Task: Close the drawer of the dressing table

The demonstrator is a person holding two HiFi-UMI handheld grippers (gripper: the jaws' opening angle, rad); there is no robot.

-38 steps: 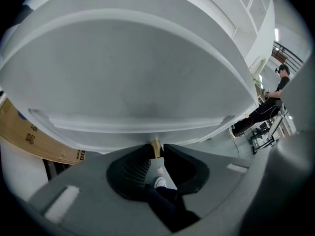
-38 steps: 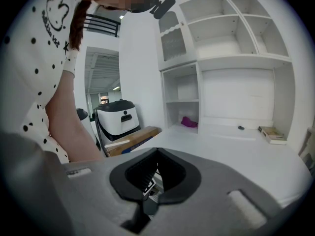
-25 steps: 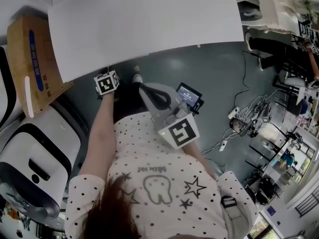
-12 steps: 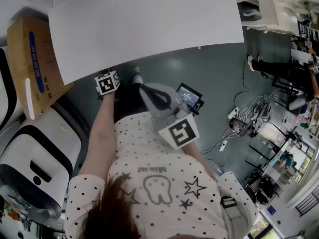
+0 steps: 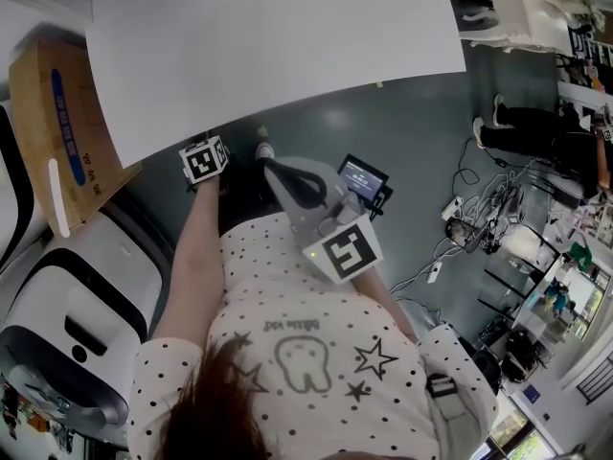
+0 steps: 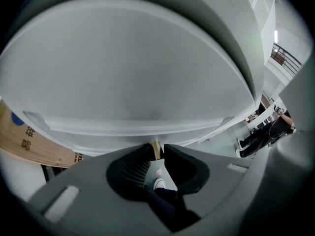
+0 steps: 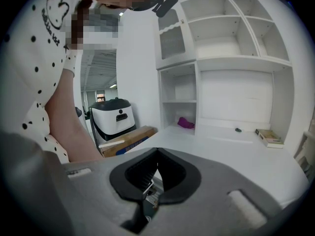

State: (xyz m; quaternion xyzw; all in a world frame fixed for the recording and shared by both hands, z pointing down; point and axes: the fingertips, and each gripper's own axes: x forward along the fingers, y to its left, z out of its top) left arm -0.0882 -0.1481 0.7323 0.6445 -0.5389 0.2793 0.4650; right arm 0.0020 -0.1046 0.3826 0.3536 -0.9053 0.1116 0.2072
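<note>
Head view looks down on a person in a polka-dot shirt (image 5: 306, 353) standing at a white dressing table (image 5: 278, 56), a hand-held gripper in each hand. The left gripper (image 5: 205, 160) sits at the table's near edge, its marker cube facing up. The right gripper (image 5: 273, 171) hangs just beside it on the person's side, clear of the table, with a small lit screen (image 5: 363, 178) just off its far flank.

Left gripper view shows the jaws a narrow way apart. A small tan fitting (image 6: 155, 150) stands in the gap at their tips, against one jaw, with a sliver of light beside the other. The white drawer front (image 6: 142, 122) fills the frame directly ahead of and above those tips, close up. Whether it sits fully home cannot be told. Below the jaws, a white shoe (image 6: 159, 184) shows on the grey floor.

Right gripper view shows that gripper's jaws meeting at the tips with nothing held. Ahead of them spreads the tabletop and its open white shelves (image 7: 221, 58). A cardboard box (image 7: 130, 140) and a black-and-white machine (image 7: 112, 118) stand off to the left of the jaws.
</note>
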